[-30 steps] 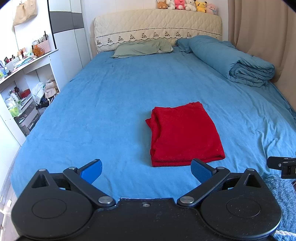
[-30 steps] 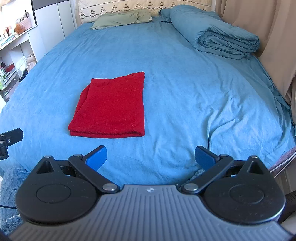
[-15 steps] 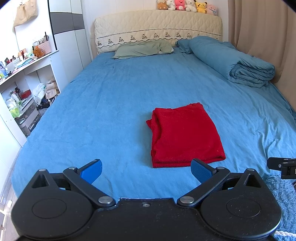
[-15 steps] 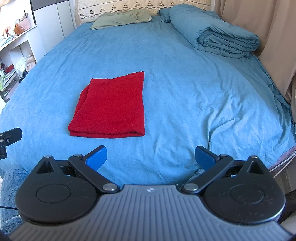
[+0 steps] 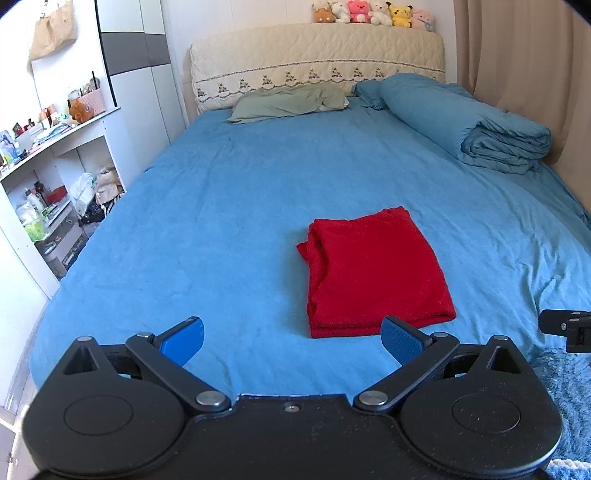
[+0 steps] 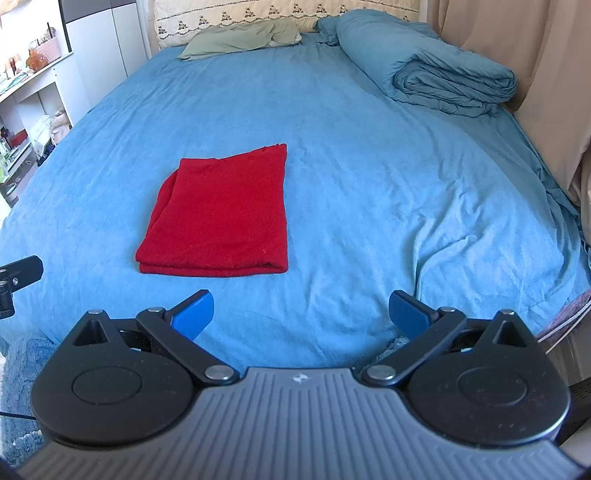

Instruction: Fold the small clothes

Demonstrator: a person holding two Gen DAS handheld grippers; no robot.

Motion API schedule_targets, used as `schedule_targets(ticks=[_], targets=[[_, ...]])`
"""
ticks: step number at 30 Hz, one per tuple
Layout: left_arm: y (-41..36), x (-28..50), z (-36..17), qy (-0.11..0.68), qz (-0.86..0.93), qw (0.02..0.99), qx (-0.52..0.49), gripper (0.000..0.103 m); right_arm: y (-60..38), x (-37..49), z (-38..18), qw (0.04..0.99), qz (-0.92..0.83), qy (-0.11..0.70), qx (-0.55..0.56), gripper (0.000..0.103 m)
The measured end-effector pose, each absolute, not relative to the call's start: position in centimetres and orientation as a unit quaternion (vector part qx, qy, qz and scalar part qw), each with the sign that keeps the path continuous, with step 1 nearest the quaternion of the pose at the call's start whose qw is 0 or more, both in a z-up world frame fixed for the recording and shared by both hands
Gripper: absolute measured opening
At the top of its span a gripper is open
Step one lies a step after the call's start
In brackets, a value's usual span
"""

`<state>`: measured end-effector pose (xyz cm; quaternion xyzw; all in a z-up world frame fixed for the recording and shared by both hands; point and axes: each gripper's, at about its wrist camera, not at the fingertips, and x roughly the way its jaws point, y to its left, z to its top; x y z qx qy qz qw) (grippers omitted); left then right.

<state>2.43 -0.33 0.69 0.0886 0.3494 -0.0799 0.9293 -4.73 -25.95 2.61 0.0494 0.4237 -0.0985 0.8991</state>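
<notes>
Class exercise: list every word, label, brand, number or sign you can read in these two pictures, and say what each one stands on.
No readable words or numbers.
A small pale emblem, not letters, sits on the grey ribbed body of the right tongs.
Bottles and packets on the white shelves may carry labels, too small and blurred to read.
The red garment and the left tongs show no text.

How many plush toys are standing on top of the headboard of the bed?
6, in one row along the right part of the headboard top: brown, white, pink, white, yellow, pale pink. The right wrist view crops them out.
</notes>
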Motion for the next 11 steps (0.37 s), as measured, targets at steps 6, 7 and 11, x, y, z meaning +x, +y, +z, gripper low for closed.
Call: schedule_targets(ticks=[6,7,11], targets=[[-0.20,2.52,0.79,0.345,-0.085,0.931,0.086,0.103,-25.56,-4.77,2.71,0.900,-0.101,0.422,0.052,0.103],[-0.33,2.46,0.76,0.341,-0.084,0.932,0.090,0.103,-25.50,-4.80,2.71,0.900,-0.101,0.422,0.052,0.103],[-0.43,2.29,0.76,0.334,-0.086,0.934,0.091,0.103,-25.42,-4.81,2.71,0.899,-0.102,0.422,0.053,0.103]])
